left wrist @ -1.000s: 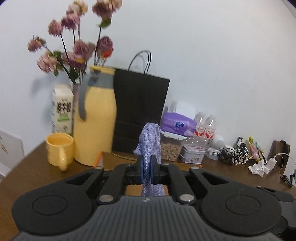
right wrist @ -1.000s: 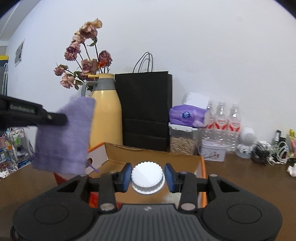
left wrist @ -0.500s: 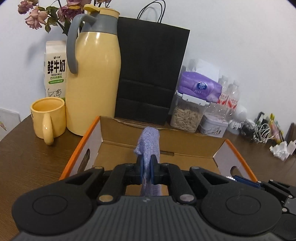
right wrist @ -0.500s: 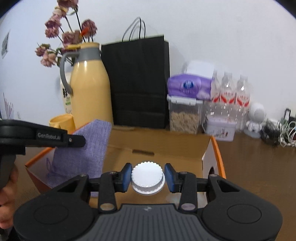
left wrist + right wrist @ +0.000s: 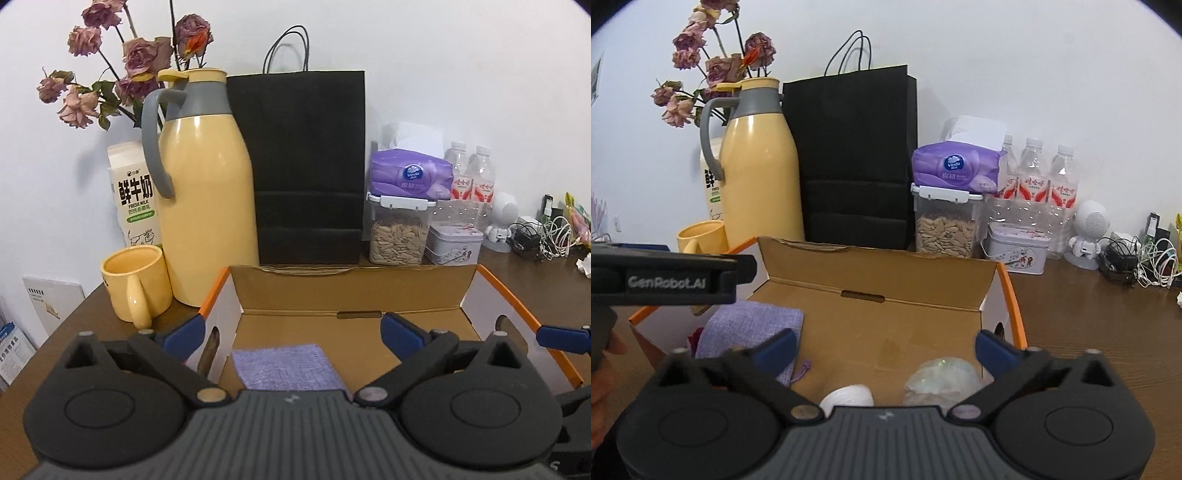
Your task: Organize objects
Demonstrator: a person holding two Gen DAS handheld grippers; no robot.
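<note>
Both jaws opening: left hand-held gripper [image 5: 291, 330] and right hand-held gripper [image 5: 884, 345], gripping nothing. Inside one cardboard box [image 5: 875, 273]: one purple pouch [image 5: 750, 332] left, one white cap [image 5: 847, 397] near, one clear wad [image 5: 942, 382] right. Three water bottles [image 5: 1034, 177] far right on worktop [image 5: 1089, 314].

The light is bright and soft. The wall [image 5: 443, 74] looks white, with faint shadows. Both pictures bend round at the edges, with dark corners. Near things look slightly blurry.
</note>
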